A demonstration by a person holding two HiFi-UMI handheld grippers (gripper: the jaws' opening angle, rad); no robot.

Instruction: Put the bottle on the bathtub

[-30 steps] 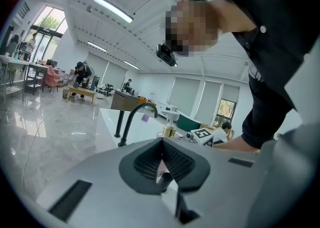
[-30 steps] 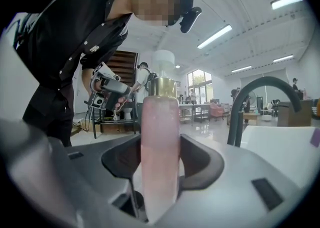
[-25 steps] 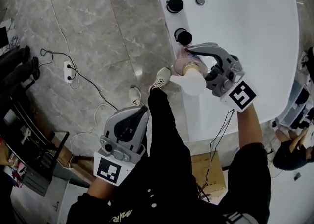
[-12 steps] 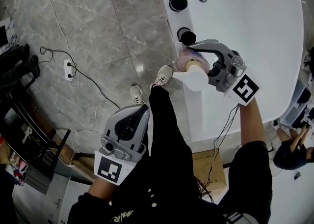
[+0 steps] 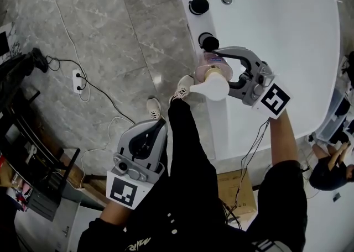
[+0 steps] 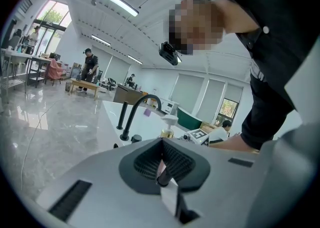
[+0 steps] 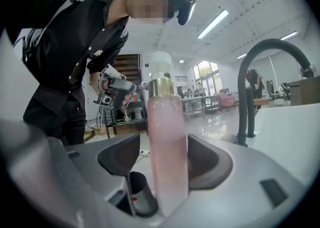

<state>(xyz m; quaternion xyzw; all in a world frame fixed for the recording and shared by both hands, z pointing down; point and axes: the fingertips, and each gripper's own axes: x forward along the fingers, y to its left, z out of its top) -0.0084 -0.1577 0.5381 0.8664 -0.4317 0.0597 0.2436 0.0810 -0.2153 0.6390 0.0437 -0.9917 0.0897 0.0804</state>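
The pink pump bottle (image 5: 209, 72) with a white pump head stands upright over the bathtub's (image 5: 276, 35) near rim, close beside a black knob (image 5: 208, 41). My right gripper (image 5: 213, 67) is shut on the bottle's body (image 7: 167, 137), and the knob (image 7: 142, 197) shows just below the jaws. I cannot tell whether the bottle's base touches the rim. My left gripper (image 5: 155, 126) hangs low by the person's leg, shut and holding nothing (image 6: 161, 172). From the left gripper view the bottle's pump (image 6: 168, 122) is far off.
A black curved faucet (image 7: 250, 82) and two more black knobs (image 5: 197, 5) stand along the rim. On the marble floor lie a power strip with cables (image 5: 77, 79) and a cardboard box (image 5: 235, 190). The person's shoes (image 5: 182, 87) are right beside the tub.
The right gripper and bottle stay almost in place by the knob, shifting only slightly. The left gripper has not moved.
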